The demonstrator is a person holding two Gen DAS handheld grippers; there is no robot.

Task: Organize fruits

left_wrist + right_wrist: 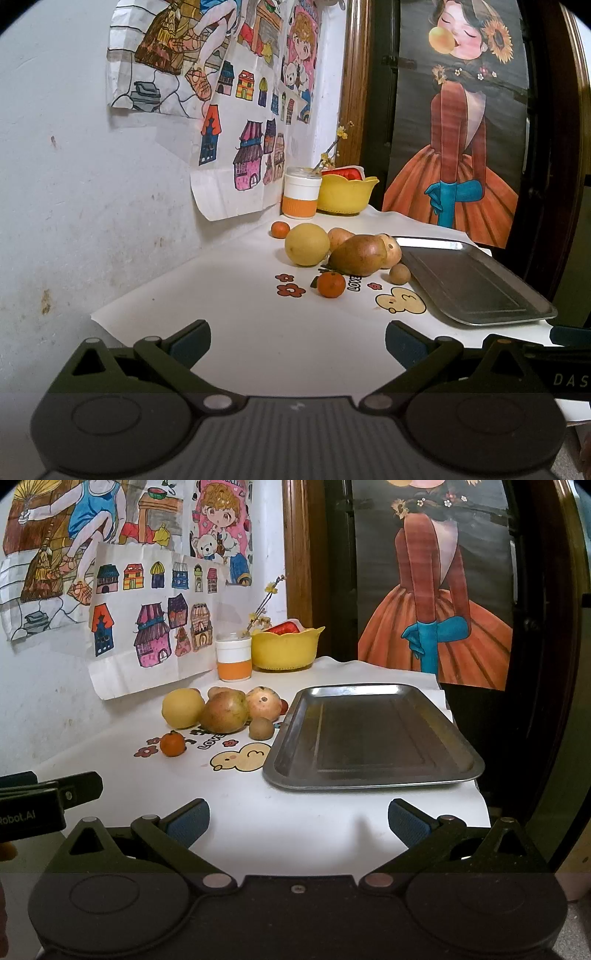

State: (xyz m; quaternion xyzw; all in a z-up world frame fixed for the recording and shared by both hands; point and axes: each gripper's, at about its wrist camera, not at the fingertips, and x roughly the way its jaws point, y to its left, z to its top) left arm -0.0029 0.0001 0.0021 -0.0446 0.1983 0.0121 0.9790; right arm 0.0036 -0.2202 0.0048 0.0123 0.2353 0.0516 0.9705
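Fruit lies in a cluster on the white table: a yellow round fruit [307, 244] [183, 708], a brown pear [357, 255] [224, 711], a pomegranate [263, 703] [390, 247], a small brown kiwi [399, 274] [261, 728], a mandarin [331, 284] [172, 743] in front, and a second mandarin [280, 229] behind. An empty metal tray [480, 314] [369, 781] sits right of the fruit. My left gripper [297, 345] is open near the table's front edge, holding nothing. My right gripper [297, 825] is open too, in front of the tray.
A white-and-orange cup [301, 196] [233, 657] and a yellow bowl [345, 195] [284, 648] stand at the back by the wall. Drawings hang on the wall [74, 166]. A dark framed door with a poster [436, 590] lies behind the table. The left gripper's body [33, 805] shows at left.
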